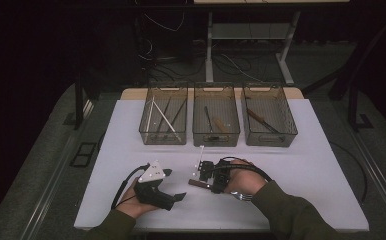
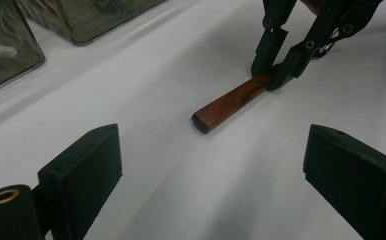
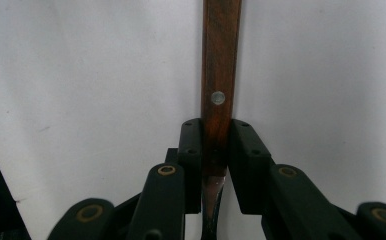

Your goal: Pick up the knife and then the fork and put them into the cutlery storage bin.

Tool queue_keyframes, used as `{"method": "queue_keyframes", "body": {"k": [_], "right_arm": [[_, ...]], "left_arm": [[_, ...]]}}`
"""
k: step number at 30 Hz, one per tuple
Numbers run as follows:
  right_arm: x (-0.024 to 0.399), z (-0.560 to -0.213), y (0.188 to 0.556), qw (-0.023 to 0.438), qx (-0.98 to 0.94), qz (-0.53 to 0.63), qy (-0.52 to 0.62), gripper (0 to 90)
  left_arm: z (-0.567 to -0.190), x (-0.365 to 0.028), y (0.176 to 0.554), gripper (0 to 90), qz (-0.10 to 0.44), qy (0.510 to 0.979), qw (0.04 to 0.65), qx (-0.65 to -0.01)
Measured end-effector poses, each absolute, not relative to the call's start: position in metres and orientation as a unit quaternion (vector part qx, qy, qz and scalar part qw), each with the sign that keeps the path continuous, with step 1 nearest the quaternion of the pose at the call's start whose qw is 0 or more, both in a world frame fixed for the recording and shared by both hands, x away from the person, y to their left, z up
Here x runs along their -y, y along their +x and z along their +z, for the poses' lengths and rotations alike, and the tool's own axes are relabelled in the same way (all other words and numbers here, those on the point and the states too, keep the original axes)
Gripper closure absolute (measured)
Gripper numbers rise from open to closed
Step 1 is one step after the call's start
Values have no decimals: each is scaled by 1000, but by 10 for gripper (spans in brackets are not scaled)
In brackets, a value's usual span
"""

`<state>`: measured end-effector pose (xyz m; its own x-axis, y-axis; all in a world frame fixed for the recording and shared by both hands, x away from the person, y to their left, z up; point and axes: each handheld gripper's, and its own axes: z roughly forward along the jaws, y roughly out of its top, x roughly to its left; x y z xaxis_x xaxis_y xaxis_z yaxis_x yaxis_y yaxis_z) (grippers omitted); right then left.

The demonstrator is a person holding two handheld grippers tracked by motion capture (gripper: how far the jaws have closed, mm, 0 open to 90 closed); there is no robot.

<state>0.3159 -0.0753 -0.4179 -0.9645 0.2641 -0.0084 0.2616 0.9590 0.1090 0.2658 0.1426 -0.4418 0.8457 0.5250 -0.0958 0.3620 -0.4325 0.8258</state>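
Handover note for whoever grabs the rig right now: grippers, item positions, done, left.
Right gripper: shut on the wooden handle of a fork, near its metal end; fork tines show under the right hand.
Left gripper: open, holding nothing, aimed at the handle's free end.
The fork lies on the white table, in front of three clear bins that already hold utensils.
Done: fork gripped.
Left: probably lift it and drop it in the matching bin.
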Motion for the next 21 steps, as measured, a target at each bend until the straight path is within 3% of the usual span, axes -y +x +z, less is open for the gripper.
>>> {"method": "queue_keyframes", "body": {"k": [12, 21], "right_arm": [[100, -414, 323, -26, -977, 129, 167, 773], [127, -406, 325, -19, -960, 204, 193, 774]], "left_arm": [[-442, -143, 266, 72, 88, 843, 461, -262], [-442, -143, 266, 72, 88, 843, 463, -261]]}}
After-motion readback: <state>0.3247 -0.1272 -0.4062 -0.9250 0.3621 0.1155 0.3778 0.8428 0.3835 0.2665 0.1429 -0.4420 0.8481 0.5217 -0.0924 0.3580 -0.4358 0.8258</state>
